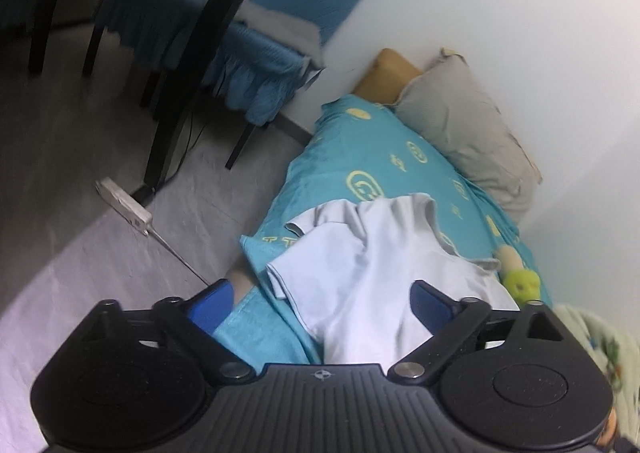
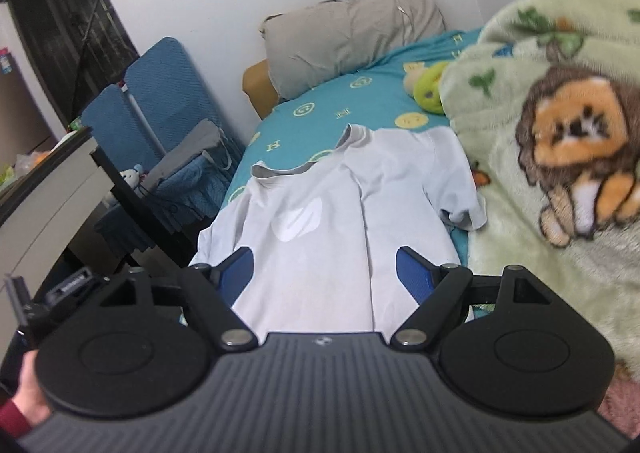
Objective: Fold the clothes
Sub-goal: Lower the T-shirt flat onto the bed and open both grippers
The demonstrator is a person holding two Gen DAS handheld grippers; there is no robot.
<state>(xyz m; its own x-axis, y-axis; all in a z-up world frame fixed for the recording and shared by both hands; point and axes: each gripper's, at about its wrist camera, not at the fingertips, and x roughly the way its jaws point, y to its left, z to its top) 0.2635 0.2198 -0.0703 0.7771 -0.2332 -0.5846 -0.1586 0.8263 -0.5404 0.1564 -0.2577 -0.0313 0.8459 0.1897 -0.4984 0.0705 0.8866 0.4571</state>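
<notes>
A pale blue T-shirt (image 2: 320,221) with a grey collar lies on the teal bed sheet (image 2: 360,101), its neck toward the pillow. Its right part is folded over along a lengthwise crease. My right gripper (image 2: 324,257) hovers over the shirt's lower half, open, with the blue pads (image 2: 412,273) wide apart and no cloth pinched. In the left wrist view the same T-shirt (image 1: 380,273) lies bunched near the bed's edge on the sheet (image 1: 360,157). My left gripper (image 1: 320,293) is open above it, one finger over the bed's edge and the other over the cloth.
A grey pillow (image 2: 352,33) lies at the bed's head. A green lion blanket (image 2: 560,133) fills the right side, with a green plush toy (image 2: 430,89) beside it. Blue-covered chairs (image 1: 256,65) and a power strip (image 1: 126,203) stand on the floor to the left. A hand (image 2: 28,393) shows at lower left.
</notes>
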